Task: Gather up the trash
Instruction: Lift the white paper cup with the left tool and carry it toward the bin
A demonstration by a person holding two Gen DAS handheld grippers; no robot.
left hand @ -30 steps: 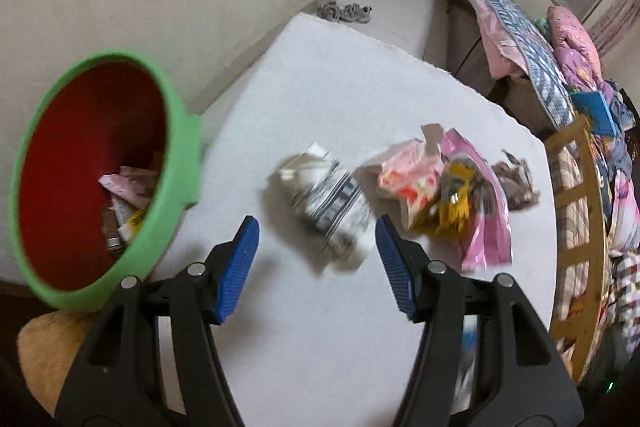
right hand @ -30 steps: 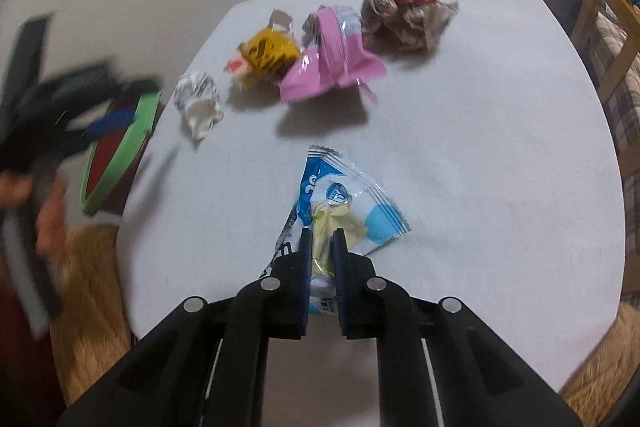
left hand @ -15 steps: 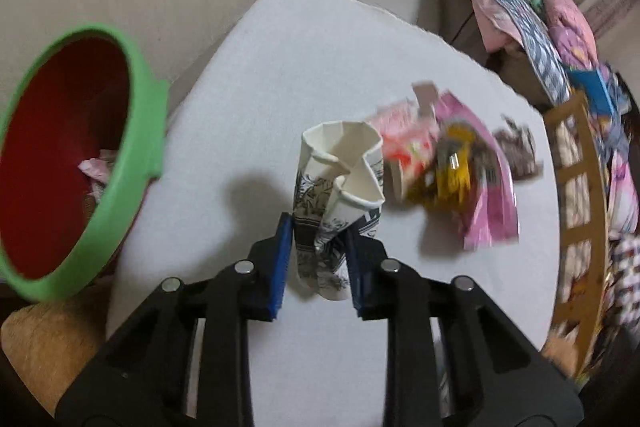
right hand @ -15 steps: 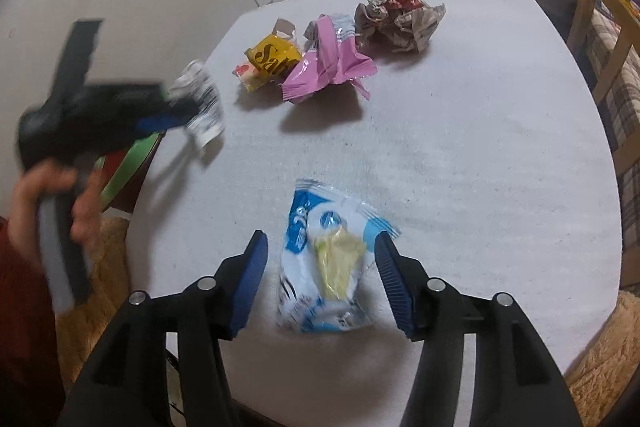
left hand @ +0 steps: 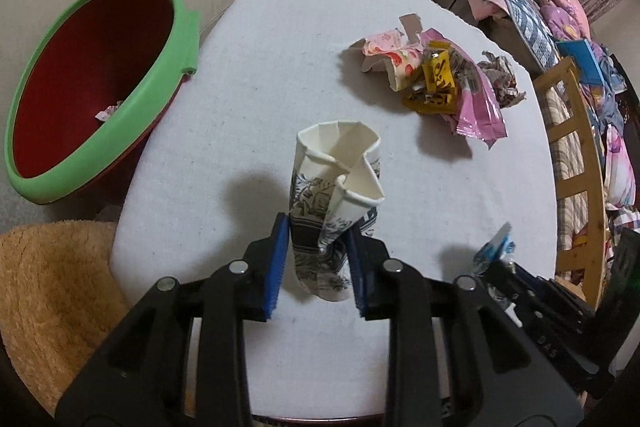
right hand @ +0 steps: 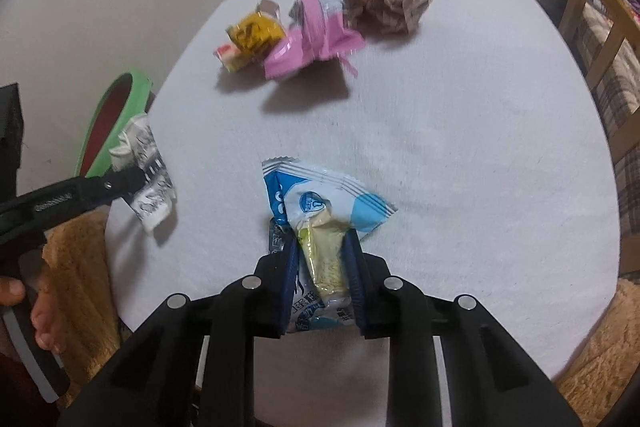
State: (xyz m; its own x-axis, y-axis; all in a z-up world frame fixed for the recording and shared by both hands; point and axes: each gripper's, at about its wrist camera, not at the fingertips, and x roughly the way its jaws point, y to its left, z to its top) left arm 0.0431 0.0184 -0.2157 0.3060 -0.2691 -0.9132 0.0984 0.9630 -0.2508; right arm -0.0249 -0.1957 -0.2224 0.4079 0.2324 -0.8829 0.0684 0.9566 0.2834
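Left gripper [left hand: 318,259] clamping crushed paper cup [left hand: 336,195], lifting it off white table [left hand: 280,67], likely heading for green-rimmed bin [left hand: 80,163] beside table edge. Right gripper [right hand: 322,275], jaws just closing, pinching blue snack wrapper [right hand: 320,211]. Remaining wrappers [right hand: 304,31] waiting at far side.

left wrist: close, steeply down | right wrist: same | shared: table [left hand: 248,99]

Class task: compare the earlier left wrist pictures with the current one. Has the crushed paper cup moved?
Yes. The crushed paper cup was lying beside the wrapper pile; now the left gripper holds it upright, nearer the camera.
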